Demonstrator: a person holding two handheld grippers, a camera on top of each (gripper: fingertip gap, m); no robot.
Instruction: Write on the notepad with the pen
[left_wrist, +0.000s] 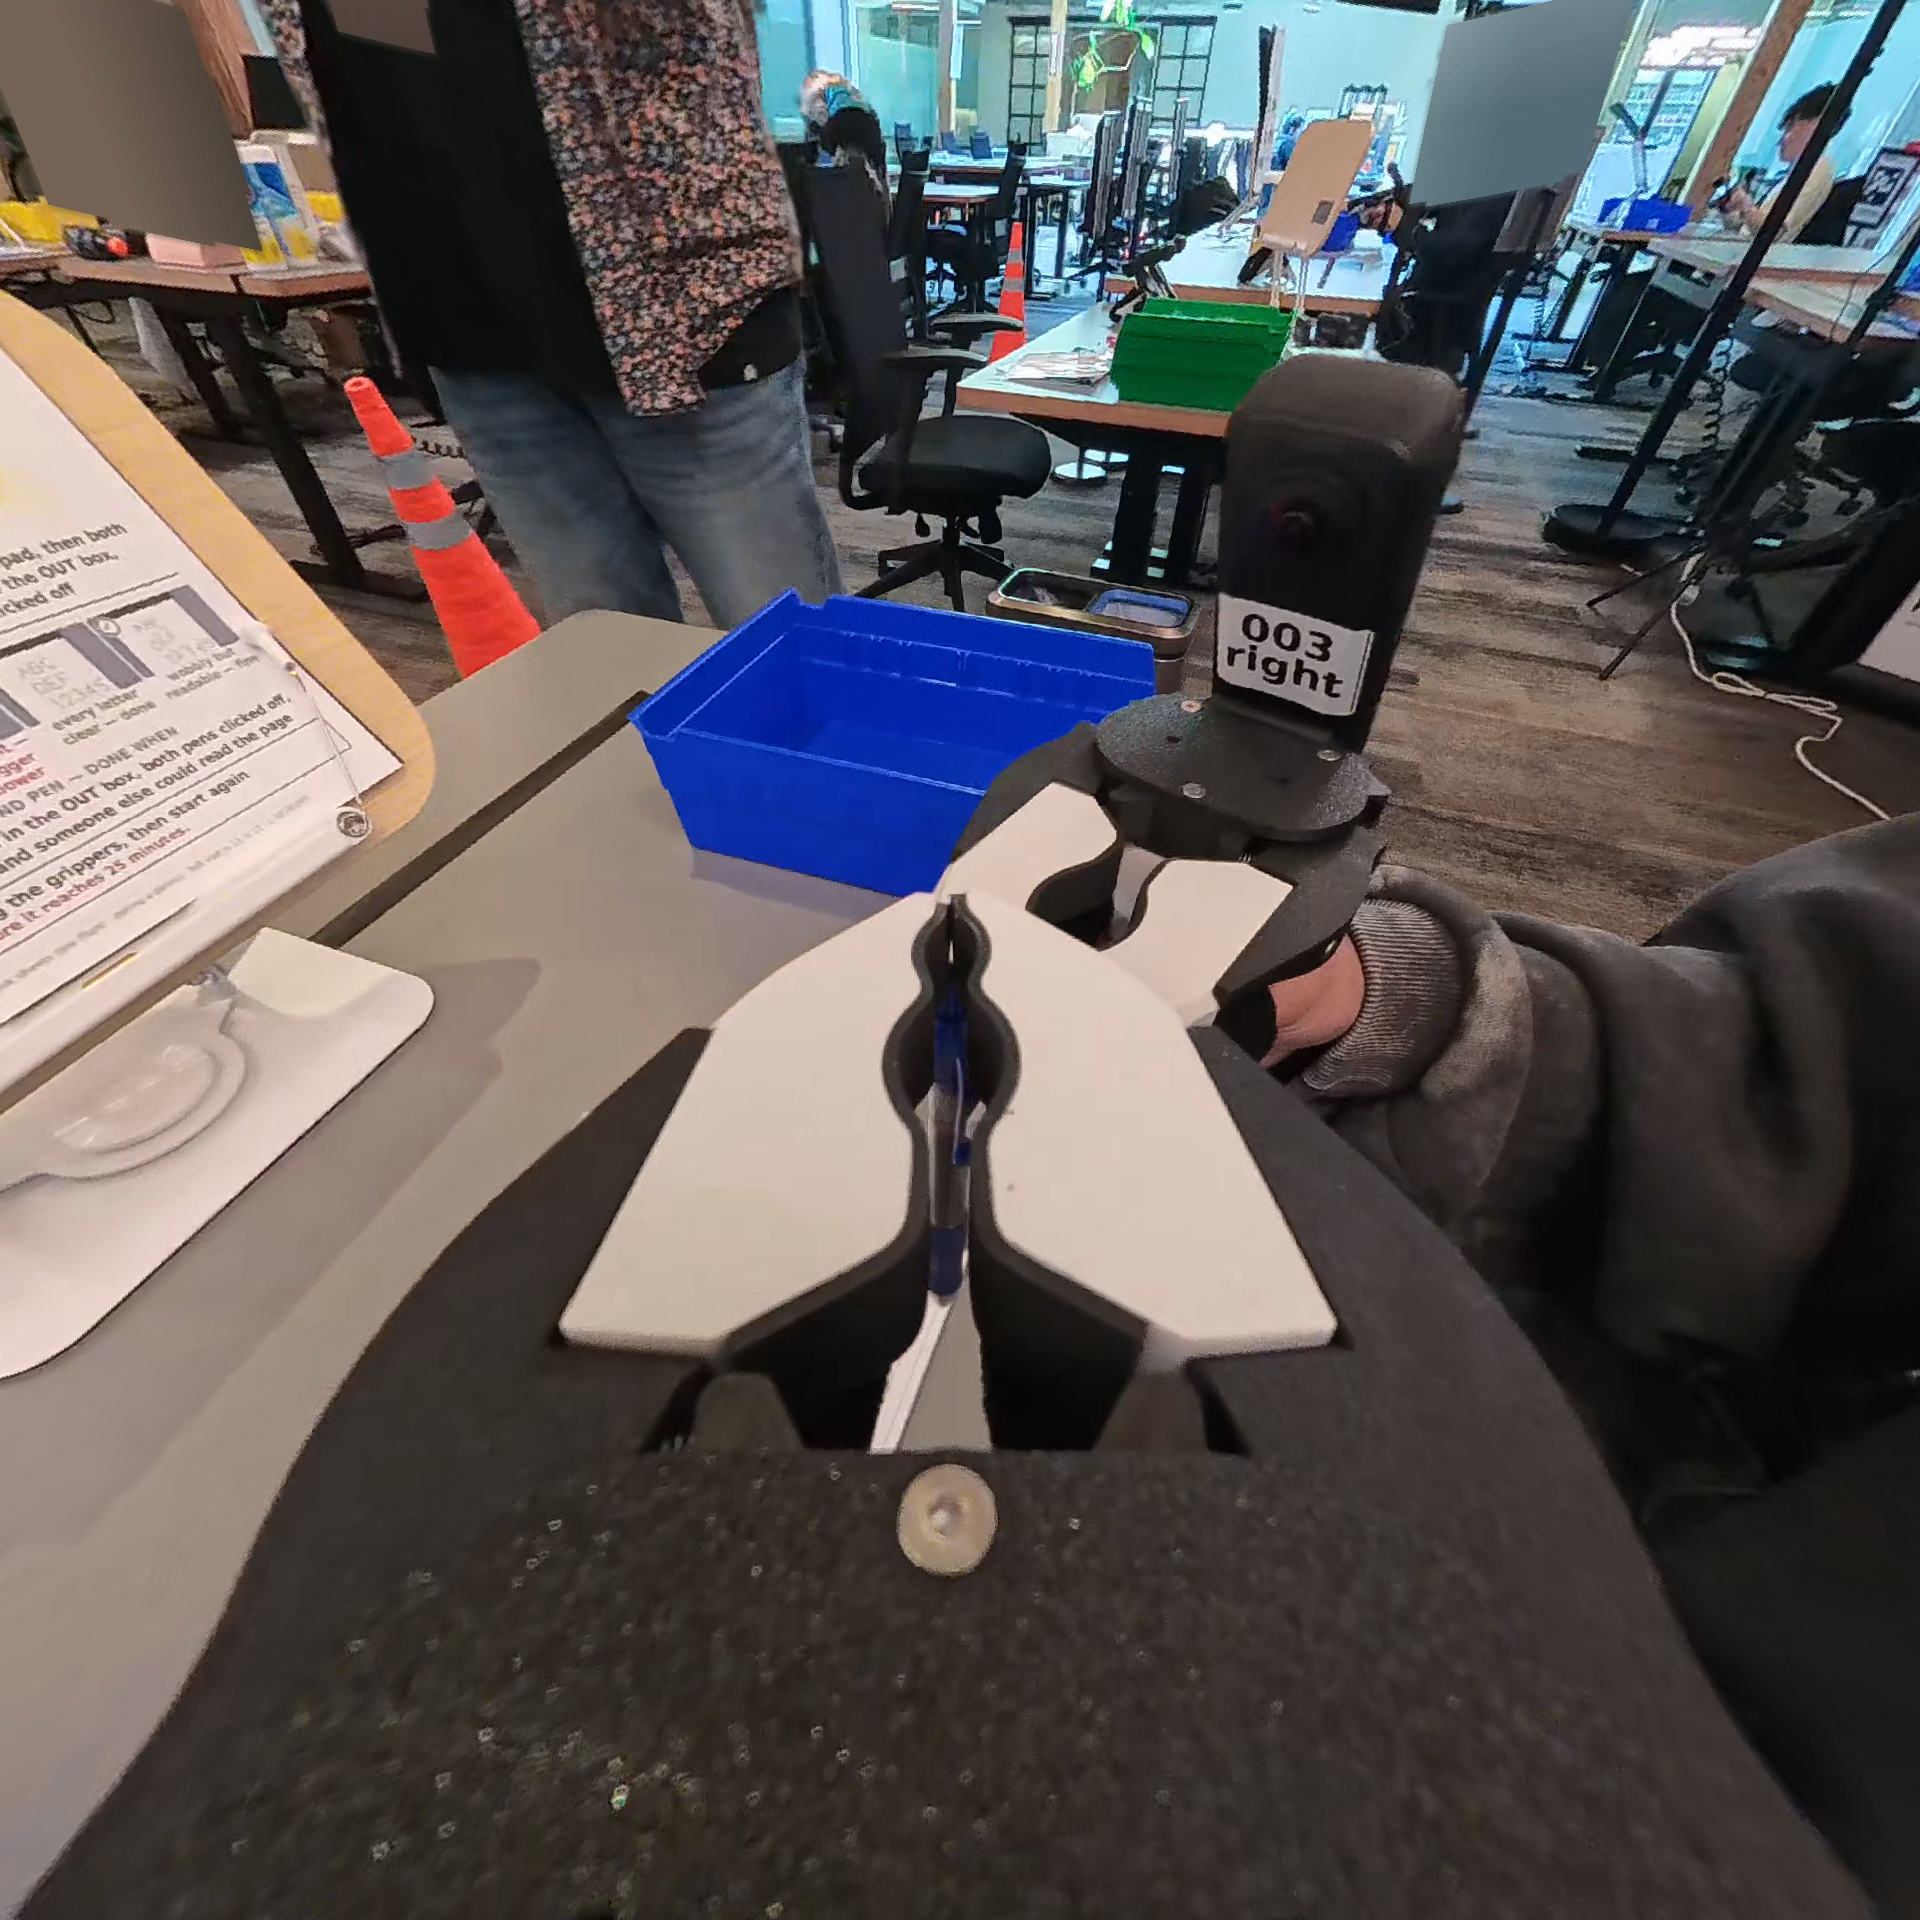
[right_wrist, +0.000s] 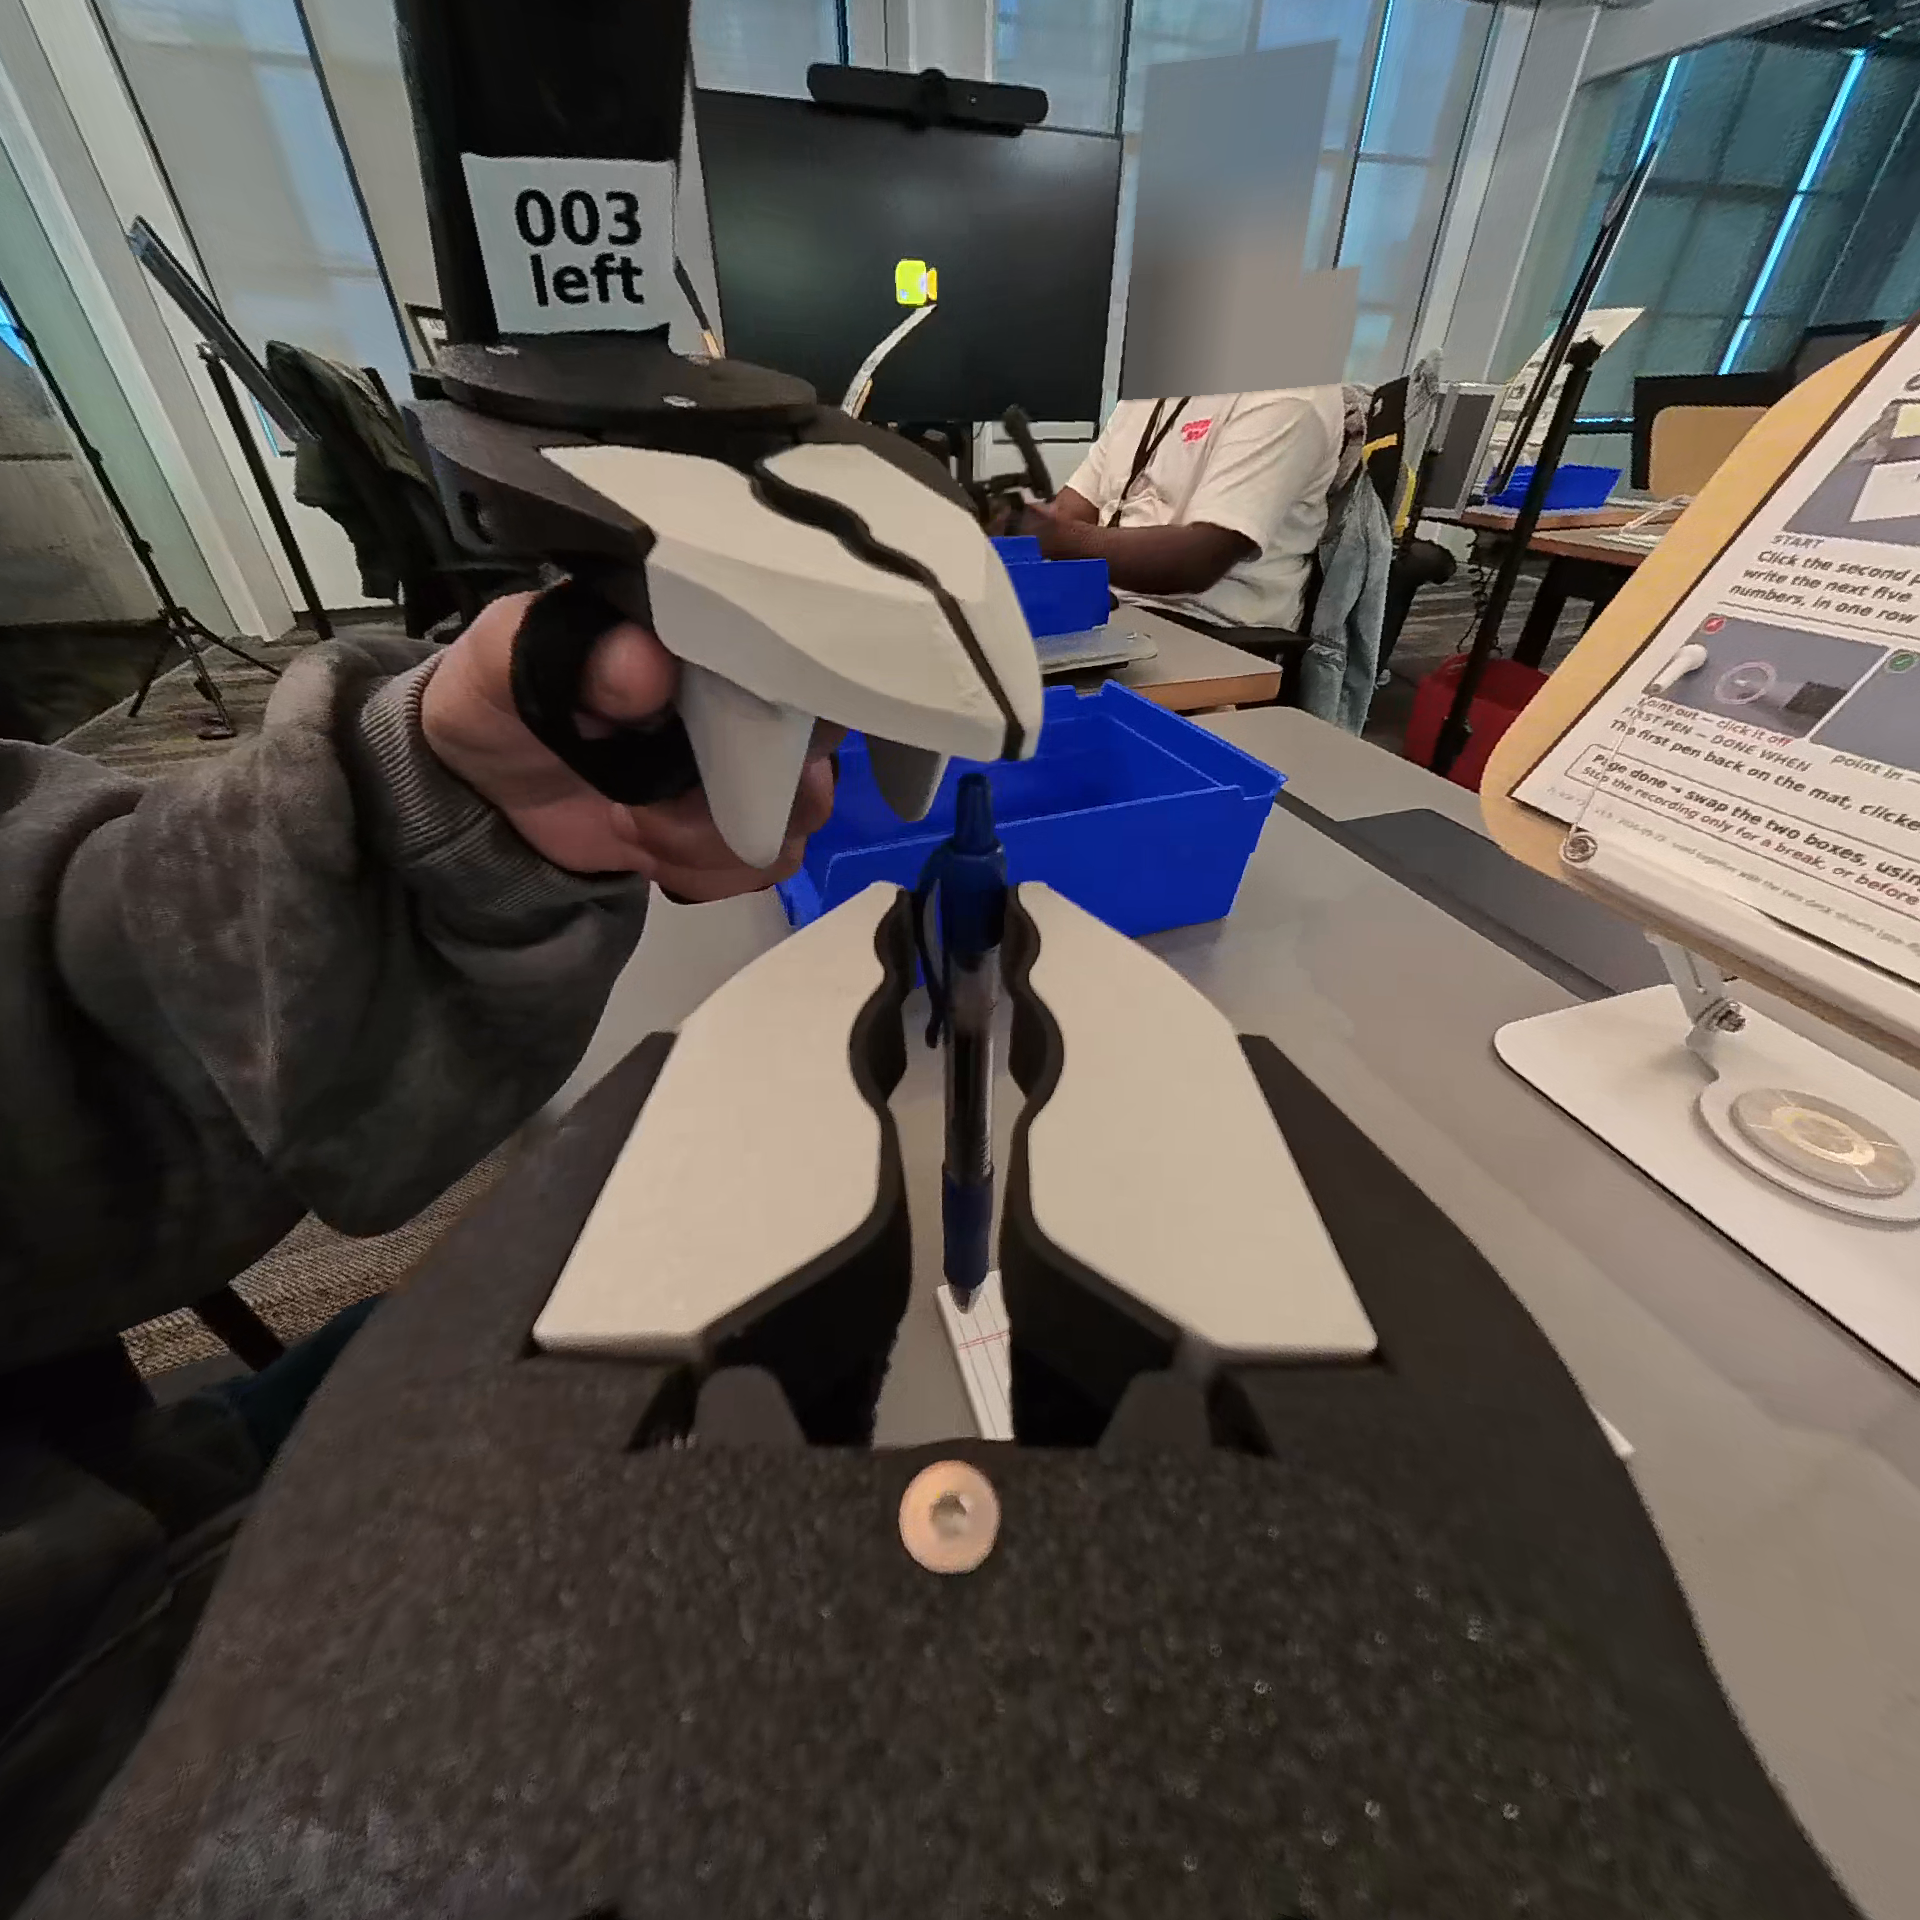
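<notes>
A blue pen (right_wrist: 971, 1039) with a clear barrel stands upright between the fingers of my right gripper (right_wrist: 956, 904), which is shut on it. Its tip rests on the white lined notepad (right_wrist: 985, 1361), of which only a strip shows. My left gripper (right_wrist: 1013, 727) is shut and empty, its tips just above the pen's top end. In the left wrist view my left gripper (left_wrist: 951, 920) is shut. The pen (left_wrist: 948, 1143) and a sliver of the notepad (left_wrist: 914, 1382) show through the gap below its fingers. My right gripper (left_wrist: 1122, 904) is just beyond.
An empty blue bin (left_wrist: 831, 748) stands on the grey table beyond the grippers; it also shows in the right wrist view (right_wrist: 1122, 821). An instruction sheet on a stand (left_wrist: 156, 675) with a white base is beside them (right_wrist: 1766, 675). A person (left_wrist: 623, 312) and an orange cone (left_wrist: 447, 540) stand past the table.
</notes>
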